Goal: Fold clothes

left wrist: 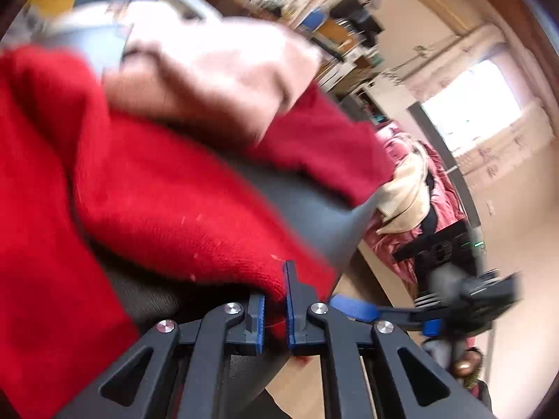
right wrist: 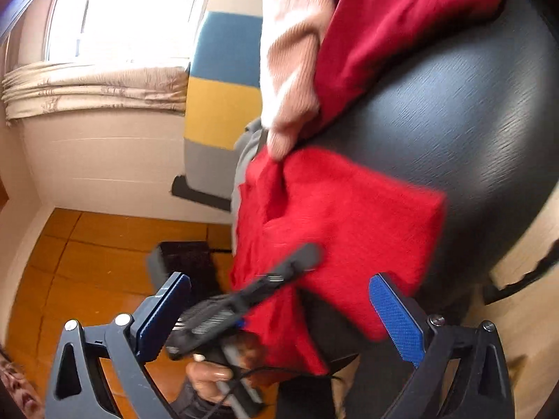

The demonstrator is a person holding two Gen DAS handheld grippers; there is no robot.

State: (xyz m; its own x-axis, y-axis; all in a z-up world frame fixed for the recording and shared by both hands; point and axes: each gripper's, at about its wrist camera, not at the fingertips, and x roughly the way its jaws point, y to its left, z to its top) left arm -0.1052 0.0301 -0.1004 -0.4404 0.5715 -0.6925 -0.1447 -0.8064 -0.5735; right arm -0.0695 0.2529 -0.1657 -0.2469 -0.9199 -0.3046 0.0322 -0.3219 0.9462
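A red knit garment [left wrist: 167, 209] lies spread over a dark round table [left wrist: 314, 206], and a pale pink garment [left wrist: 216, 66] rests on top of it. My left gripper [left wrist: 275, 317] is shut on the red garment's near hem. In the right wrist view the red garment [right wrist: 349, 216] hangs partly over the edge of the table [right wrist: 454, 104], below the pink garment [right wrist: 293, 52]. There the left gripper [right wrist: 302, 258] reaches in against the red cloth, held by a hand [right wrist: 209, 373]. My right gripper [right wrist: 279, 314] is open just short of the cloth, and shows blurred as the right gripper [left wrist: 391, 316] beside the left one.
A heap of pink and cream clothes [left wrist: 412, 188] lies at the table's far side, with cluttered shelves [left wrist: 342, 24] and a bright window [left wrist: 471, 104] behind. Below the table are a wooden floor [right wrist: 87, 244], a dark box [right wrist: 188, 258] and a blue, yellow and grey panel [right wrist: 223, 87].
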